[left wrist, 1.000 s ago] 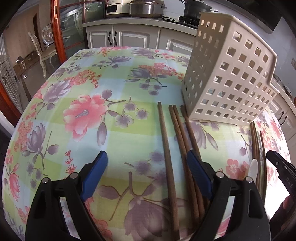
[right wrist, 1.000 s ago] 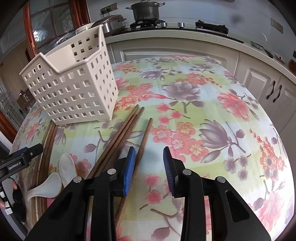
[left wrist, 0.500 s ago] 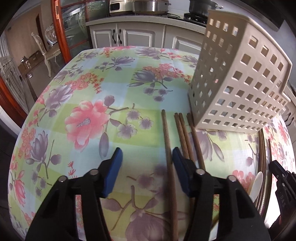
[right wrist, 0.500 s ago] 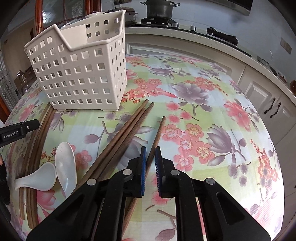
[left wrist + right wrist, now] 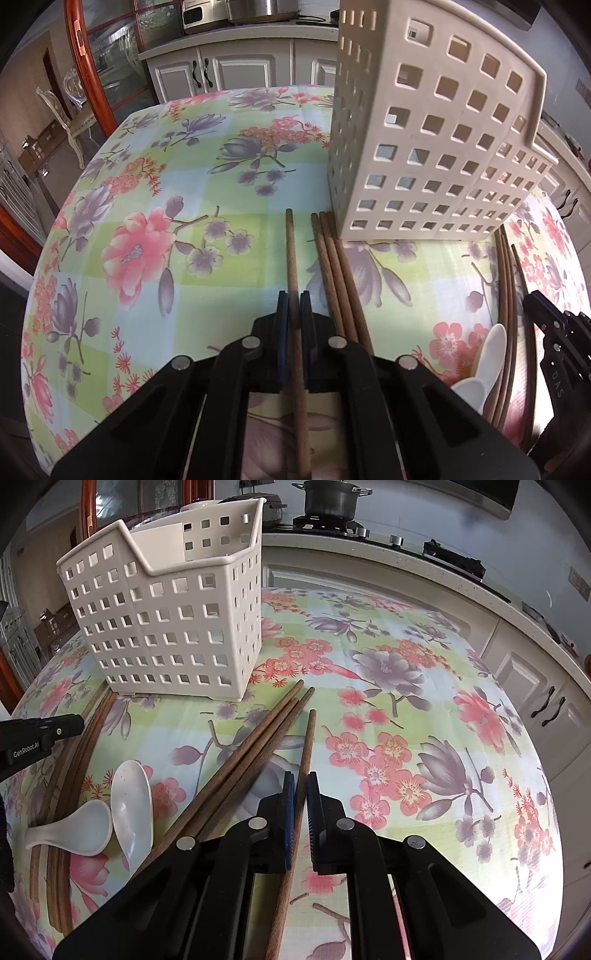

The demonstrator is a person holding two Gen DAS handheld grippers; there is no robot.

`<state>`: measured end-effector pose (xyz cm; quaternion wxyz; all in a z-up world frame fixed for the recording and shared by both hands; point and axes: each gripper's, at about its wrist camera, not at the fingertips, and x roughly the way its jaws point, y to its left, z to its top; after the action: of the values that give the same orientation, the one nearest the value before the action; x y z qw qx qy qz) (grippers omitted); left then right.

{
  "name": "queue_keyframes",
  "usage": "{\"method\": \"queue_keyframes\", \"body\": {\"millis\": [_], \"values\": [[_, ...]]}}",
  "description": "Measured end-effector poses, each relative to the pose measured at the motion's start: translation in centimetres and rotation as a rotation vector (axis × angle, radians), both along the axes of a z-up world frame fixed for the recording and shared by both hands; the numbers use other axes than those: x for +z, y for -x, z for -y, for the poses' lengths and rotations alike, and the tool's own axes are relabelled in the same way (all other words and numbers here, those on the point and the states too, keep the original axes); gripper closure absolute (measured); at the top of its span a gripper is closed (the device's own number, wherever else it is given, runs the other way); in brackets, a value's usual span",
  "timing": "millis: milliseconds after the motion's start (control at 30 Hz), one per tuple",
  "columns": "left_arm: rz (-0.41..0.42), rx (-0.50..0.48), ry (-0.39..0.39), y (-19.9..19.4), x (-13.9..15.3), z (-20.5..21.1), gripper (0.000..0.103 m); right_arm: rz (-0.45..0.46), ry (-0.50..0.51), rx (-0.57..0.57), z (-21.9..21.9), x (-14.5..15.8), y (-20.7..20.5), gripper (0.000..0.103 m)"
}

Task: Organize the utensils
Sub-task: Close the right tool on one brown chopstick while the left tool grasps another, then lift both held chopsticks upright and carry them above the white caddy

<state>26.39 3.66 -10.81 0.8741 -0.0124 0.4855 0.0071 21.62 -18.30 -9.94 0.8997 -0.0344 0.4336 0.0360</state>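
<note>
vs 1 s ago: left gripper [image 5: 294, 306] was wide open, straddling the left chopstick [image 5: 291, 251] with the stick closer to its right finger. Now it's clamped, both blue pads pressed on the stick. Right gripper [image 5: 301, 786] was part open with the right chopstick [image 5: 308, 738] against its left pad. Now it's closed down on that stick, which sits between the pads. Basket [image 5: 424, 147] fills more of the left view than before and its top edge is now cut off. Sticks, spoons and basket haven't shifted on the tablecloth [image 5: 147, 221]

Left chopstick: long axis runs straight out along the fingers. Far tip points away from the camera and ends on the cloth just left of the basket's near corner. Near end passes back under the gripper body. It sits beside the left bundle of three [image 5: 332, 266], roughly parallel, with a small gap. The bundle's tips reach the basket's base

Right chopstick: long axis nearly along the fingers, leaning slightly right at the far end. Tip points at the cloth right of the basket, well short of it. Near end runs down-left under the gripper. The right bundle of three [image 5: 258, 746] lies to its left, angled toward the basket's right corner

Can't tell if either clamped stick is off the cloth

Two white spoons [image 5: 131, 805] lie left of the right bundle, one partly over the left-hand sticks
</note>
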Motion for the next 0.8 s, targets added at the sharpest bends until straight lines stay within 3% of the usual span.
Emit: {"method": "queue_keyframes", "body": {"millis": [367, 800], "values": [[0.157, 0.011, 0.099, 3.6, 3.8, -1.2, 0.097, 0.149, -0.095, 0.029, 0.4, 4.1, 2.6, 0.094], [0.346, -0.004, 0.085, 9.7, 10.1, -1.6, 0.097, 0.317, -0.120, 0.072, 0.9, 10.4, 7.4, 0.094]]}}
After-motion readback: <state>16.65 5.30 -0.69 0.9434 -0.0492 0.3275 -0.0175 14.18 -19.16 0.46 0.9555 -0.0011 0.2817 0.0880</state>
